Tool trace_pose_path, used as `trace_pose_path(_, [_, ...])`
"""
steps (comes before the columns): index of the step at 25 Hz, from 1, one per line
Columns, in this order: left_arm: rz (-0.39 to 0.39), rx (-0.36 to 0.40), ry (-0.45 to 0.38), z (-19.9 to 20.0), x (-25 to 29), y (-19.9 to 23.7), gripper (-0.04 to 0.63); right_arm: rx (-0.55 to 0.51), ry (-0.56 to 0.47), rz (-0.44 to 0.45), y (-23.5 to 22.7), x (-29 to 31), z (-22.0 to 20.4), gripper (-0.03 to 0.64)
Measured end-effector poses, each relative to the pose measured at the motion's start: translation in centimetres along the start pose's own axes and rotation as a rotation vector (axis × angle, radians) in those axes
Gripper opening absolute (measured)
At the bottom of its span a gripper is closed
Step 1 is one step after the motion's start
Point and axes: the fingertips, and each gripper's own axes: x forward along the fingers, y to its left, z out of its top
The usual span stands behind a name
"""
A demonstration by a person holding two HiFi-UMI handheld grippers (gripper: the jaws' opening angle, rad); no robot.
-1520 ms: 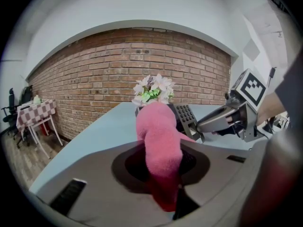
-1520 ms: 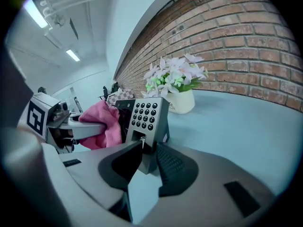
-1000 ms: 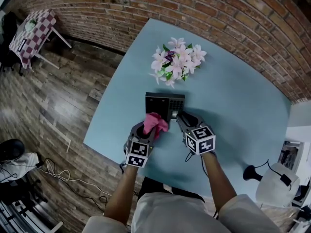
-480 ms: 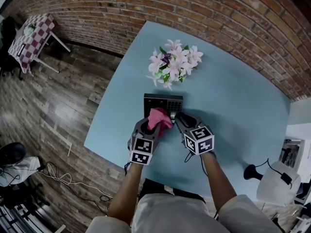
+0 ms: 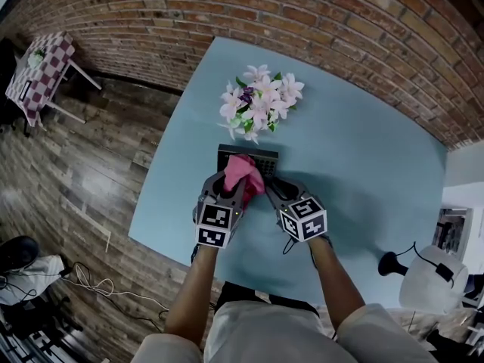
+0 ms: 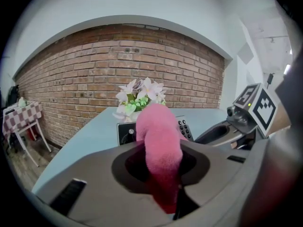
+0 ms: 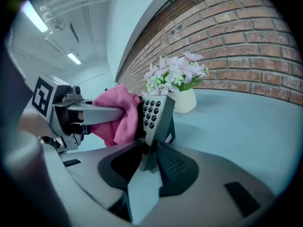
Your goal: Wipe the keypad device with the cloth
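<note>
red brick wall, wood plank floor, checkered side table

Left of mid-desk, keypad device; just behind it, flowers. On its near part, cloth in left gripper jaws; clamped on its right near corner, right gripper.

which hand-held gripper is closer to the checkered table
Left. The left hand-held gripper, shut on the pink cloth, is on the side toward the checkered table, which stands off to its far left. The right hand-held gripper, clamped on the keypad device, sits farther right.
</note>
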Motion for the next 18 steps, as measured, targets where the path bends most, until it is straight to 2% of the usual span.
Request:
trace_pose_path(6, [-0.018, 0.001, -0.05, 2.8, 0.5, 0.1, 0.127, -0.006, 0.012, -0.008, 0.0, 0.1, 0.0, 0.127])
trace_pose_path(10, [-0.046, 0.022, -0.068, 4.3, 1.5, -0.6, 0.127, 0.051, 0.028, 0.006, -0.1, 0.1, -0.1, 0.127])
trace_pose_path(15, [-0.087, 0.062, -0.044, 3.8, 2.0, -2.3, 0.127, 0.017, 0.094, -0.003, 0.2, -0.1, -1.1, 0.112])
trace_pose_path(18, [-0.095, 0.068, -0.024, 2.7, 1.9, -2.9, 0.127, 0.03, 0.094, -0.005, 0.3, -0.9, -1.5, 0.112])
